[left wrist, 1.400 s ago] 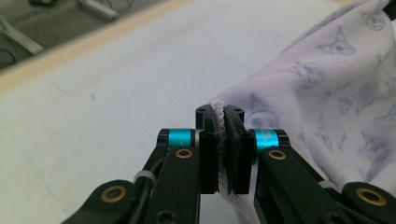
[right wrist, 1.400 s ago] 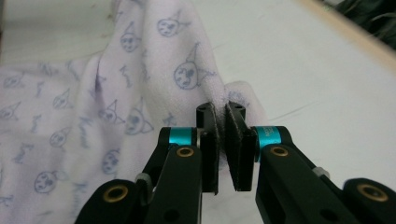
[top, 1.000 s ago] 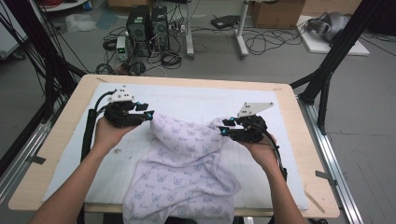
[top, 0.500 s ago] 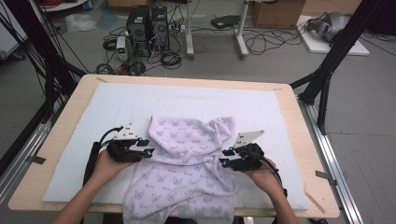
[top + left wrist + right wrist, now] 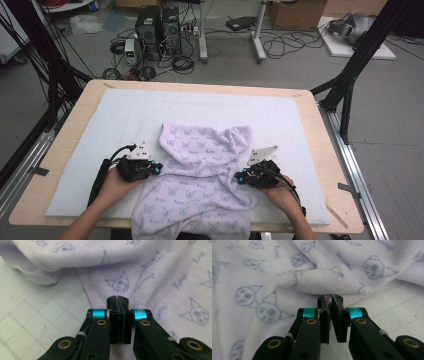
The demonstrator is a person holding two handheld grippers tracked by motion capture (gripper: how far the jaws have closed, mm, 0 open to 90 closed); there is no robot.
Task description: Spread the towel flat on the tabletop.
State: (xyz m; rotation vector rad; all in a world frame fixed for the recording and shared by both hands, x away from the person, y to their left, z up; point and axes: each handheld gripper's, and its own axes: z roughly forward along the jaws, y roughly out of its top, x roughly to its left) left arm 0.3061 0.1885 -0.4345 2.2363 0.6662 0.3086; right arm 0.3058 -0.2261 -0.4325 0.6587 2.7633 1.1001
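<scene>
A pale lilac towel (image 5: 200,170) printed with small cat faces lies rumpled on the white mat (image 5: 100,125), its near end hanging over the table's front edge. My left gripper (image 5: 155,168) rests at the towel's left edge. Its jaws have just been closing and now stand shut (image 5: 117,298) with nothing between them, the towel's hem (image 5: 85,287) just ahead. At the towel's right edge sits my right gripper (image 5: 240,177). Its jaws have also just been closing and are all but together (image 5: 329,297), with no cloth between them, and a fold of towel (image 5: 274,277) lies right in front.
The mat covers most of the wooden table (image 5: 70,125). Black frame legs (image 5: 350,85) stand off the right corner, and another (image 5: 55,75) off the left. Computer cases and cables (image 5: 160,30) lie on the floor beyond the far edge.
Both hands came down and back toward the table's front edge, bringing the towel with them. The towel went from lifted and bunched to lying on the mat.
</scene>
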